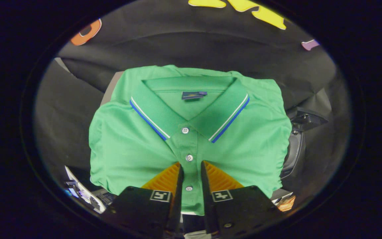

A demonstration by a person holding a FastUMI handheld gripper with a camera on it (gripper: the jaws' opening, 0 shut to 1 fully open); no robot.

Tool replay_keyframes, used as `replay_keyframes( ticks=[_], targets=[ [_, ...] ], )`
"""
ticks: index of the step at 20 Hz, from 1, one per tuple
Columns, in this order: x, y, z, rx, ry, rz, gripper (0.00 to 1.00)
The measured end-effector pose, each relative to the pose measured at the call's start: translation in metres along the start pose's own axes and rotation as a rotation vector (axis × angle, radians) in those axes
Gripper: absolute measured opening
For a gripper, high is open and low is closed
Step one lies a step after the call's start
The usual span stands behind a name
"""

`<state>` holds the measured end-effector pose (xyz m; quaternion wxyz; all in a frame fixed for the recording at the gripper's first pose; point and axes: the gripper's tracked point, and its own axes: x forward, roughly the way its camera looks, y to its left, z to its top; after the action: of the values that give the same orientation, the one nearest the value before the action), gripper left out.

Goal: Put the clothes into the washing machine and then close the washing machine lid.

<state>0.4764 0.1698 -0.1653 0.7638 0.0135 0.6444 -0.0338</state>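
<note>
A folded green knit polo shirt [191,132] with 3 white buttons lies collar-away just ahead of the gripper [191,171], whose 2 fingers stand narrowly parted over its placket, with black cloth draped around the shirt.

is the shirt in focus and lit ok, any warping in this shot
Gripper view: the green polo shirt is sharp and evenly lit, buttons and collar stripes crisp; fisheye bulges its edges outward; surroundings fall dark toward the rim; the tongs, fingers a narrow gap apart over the placket, look slightly soft up close.
</note>
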Motion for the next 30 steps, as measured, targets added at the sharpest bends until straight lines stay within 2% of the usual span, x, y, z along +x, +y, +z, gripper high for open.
replay_keyframes(
  ticks=[3,5,11,14,18,30],
  targets=[
    [-0.005,-0.004,-0.007,0.063,0.036,0.097,0.11],
    [-0.021,-0.007,-0.005,0.089,0.047,0.150,0.08],
    [-0.065,-0.016,-0.006,0.071,-0.014,0.206,0.07],
    [-0.088,-0.027,0.002,0.066,-0.065,0.182,0.07],
    [-0.123,-0.041,0.002,0.071,-0.107,0.217,0.07],
    [-0.215,-0.110,0.000,0.133,-0.228,0.244,0.07]
  ],
)
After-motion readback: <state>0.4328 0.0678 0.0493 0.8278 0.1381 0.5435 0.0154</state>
